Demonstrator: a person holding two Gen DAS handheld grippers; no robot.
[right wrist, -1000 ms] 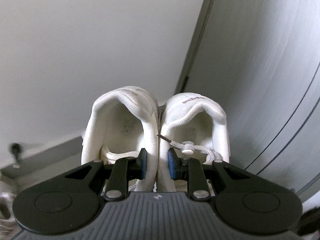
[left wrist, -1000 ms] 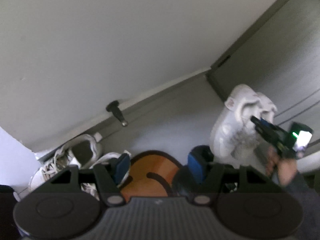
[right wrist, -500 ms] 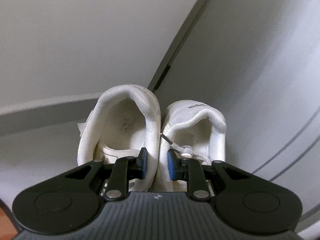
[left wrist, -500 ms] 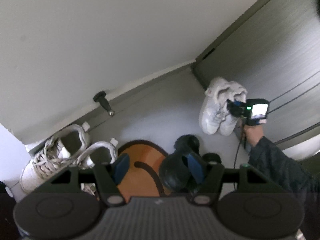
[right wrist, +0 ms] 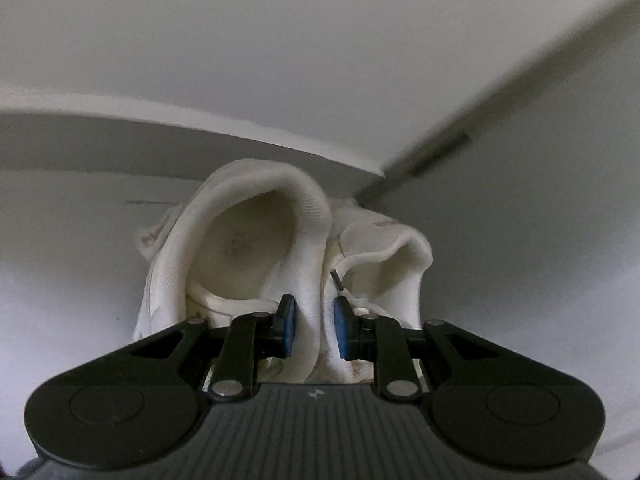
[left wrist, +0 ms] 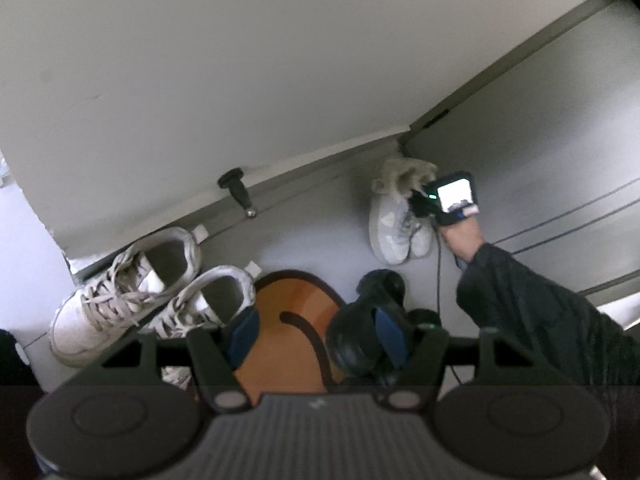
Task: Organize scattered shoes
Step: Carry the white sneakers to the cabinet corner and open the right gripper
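My right gripper (right wrist: pixel 316 330) is shut on the two inner collars of a pair of white shoes (right wrist: pixel 256 248), pinched together between its blue pads. In the left wrist view this white pair (left wrist: pixel 394 228) hangs low by the corner where the wall meets a grey panel, with the right gripper (left wrist: pixel 420 204) at its heels. Whether the toes touch the floor I cannot tell. My left gripper (left wrist: pixel 316 334) stands open above an orange mat (left wrist: pixel 288 320), nothing between its pads. A black pair of shoes (left wrist: pixel 360 332) lies just behind its right finger.
Two worn white laced sneakers (left wrist: pixel 120 292) sit by the baseboard at the left. A black door stopper (left wrist: pixel 240 192) sticks out of the wall's foot. A person's dark sleeve (left wrist: pixel 540 320) reaches in from the right. Grey floor lies between the sneakers and the white pair.
The right gripper has rolled and carried the white pair down toward the corner. The left gripper has pulled back and up, so the shoes and mat look smaller.
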